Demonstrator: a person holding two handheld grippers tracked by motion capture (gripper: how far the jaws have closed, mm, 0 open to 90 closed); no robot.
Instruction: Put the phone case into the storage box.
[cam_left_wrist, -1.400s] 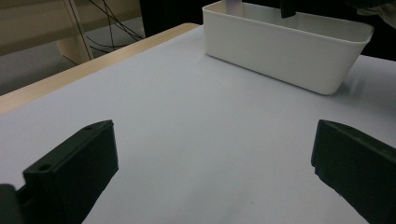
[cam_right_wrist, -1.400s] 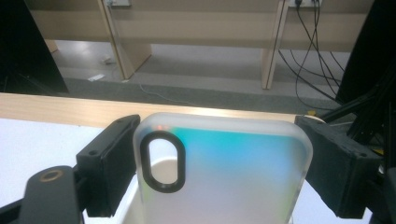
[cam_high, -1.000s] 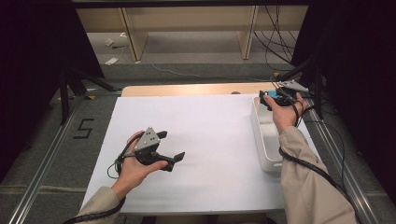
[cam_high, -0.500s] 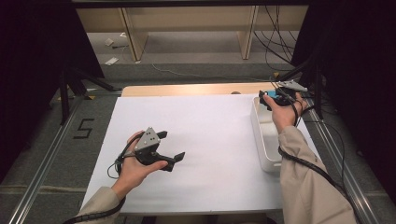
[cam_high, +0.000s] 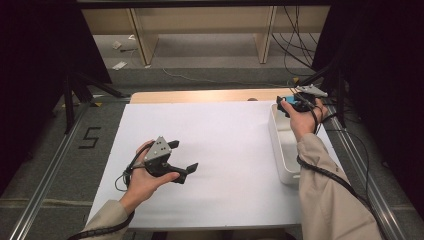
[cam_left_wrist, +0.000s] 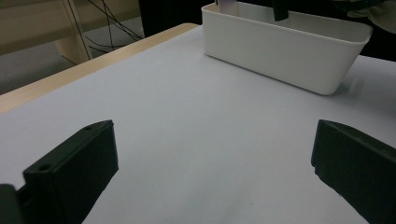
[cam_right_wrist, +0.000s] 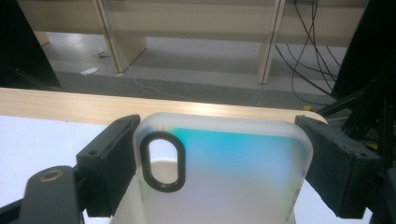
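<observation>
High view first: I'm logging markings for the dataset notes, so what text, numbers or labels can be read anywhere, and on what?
"5": a dark numeral on the grey floor, left of the table.
Phone case, white bin, both grippers: no readable text.

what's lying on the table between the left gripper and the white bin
Nothing: between the left gripper and the white bin, the high view shows bare white table.

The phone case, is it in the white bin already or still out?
Still out: the right gripper holds the phone case between its jaws above the white bin.
</observation>
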